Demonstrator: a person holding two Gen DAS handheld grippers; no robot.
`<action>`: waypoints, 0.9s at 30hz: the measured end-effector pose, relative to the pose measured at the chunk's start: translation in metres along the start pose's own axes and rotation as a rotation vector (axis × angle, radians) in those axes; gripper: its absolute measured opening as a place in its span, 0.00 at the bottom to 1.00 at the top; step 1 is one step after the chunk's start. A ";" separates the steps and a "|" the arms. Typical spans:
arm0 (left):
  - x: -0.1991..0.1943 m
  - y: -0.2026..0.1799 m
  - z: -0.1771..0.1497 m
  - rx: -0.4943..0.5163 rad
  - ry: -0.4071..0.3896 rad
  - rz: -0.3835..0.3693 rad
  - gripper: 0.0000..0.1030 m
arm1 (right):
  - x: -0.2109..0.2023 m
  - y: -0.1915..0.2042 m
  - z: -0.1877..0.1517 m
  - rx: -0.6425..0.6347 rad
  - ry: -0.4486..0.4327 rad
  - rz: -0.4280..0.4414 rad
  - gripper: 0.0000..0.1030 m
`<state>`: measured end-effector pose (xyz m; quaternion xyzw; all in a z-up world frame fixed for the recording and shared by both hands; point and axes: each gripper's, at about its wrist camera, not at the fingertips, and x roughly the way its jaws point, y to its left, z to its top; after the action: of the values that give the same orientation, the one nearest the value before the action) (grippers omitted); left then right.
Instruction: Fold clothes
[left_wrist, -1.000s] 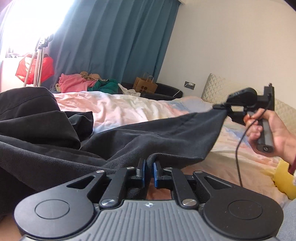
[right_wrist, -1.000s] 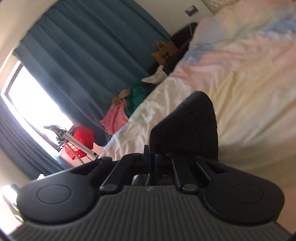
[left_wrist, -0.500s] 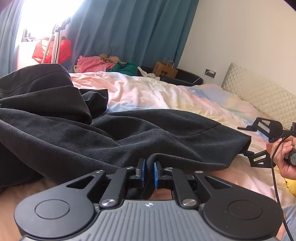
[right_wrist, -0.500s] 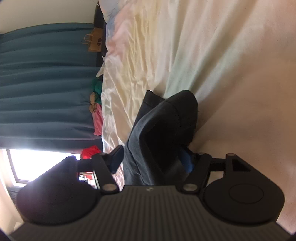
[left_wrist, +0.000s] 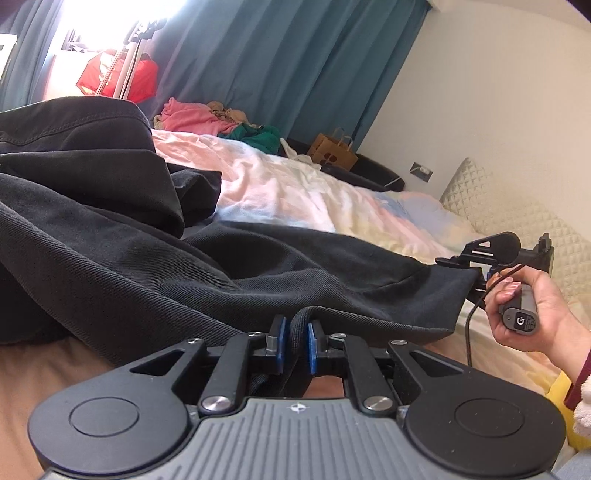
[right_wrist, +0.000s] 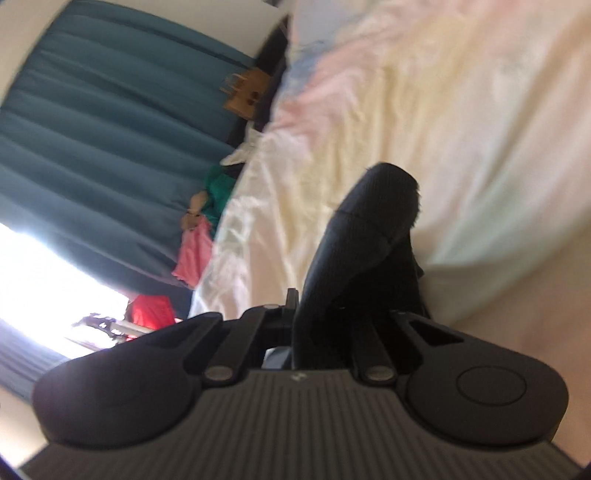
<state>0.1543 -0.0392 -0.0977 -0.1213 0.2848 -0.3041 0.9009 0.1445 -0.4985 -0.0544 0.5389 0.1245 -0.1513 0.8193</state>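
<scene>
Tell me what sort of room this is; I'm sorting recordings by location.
Most likely a bedroom: a bed with a pastel duvet and quilted headboard, teal curtains over a bright window, and loose clothes heaped beyond the bed.

The garment (left_wrist: 155, 258) lies on the bed (left_wrist: 332, 199), spreading ahead and to the left of the left tool (left_wrist: 294, 345), with one fold caught between that tool's fingers. Its far edge reaches right to the right tool (left_wrist: 480, 269), which sits ahead and to the right, gripped by a hand (left_wrist: 535, 314). Beyond the garment, at the bed's far side, a pile of clothes (left_wrist: 221, 123) rests before the curtain (left_wrist: 277, 62). A paper bag (left_wrist: 334, 153) stands right of that pile. The headboard (left_wrist: 517, 214) lies behind the right tool.
</scene>
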 end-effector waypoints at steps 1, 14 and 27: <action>0.001 0.000 0.001 -0.013 -0.008 -0.010 0.12 | -0.005 0.013 0.004 -0.058 -0.029 0.049 0.07; 0.013 -0.008 0.002 -0.014 0.025 -0.044 0.31 | 0.037 -0.083 0.014 0.051 0.045 -0.167 0.07; -0.112 0.055 0.021 -0.467 0.031 0.258 0.81 | 0.034 -0.084 0.008 -0.099 0.081 -0.177 0.10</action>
<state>0.1199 0.0739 -0.0533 -0.2840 0.3742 -0.1145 0.8753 0.1437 -0.5416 -0.1347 0.4904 0.2117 -0.1948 0.8226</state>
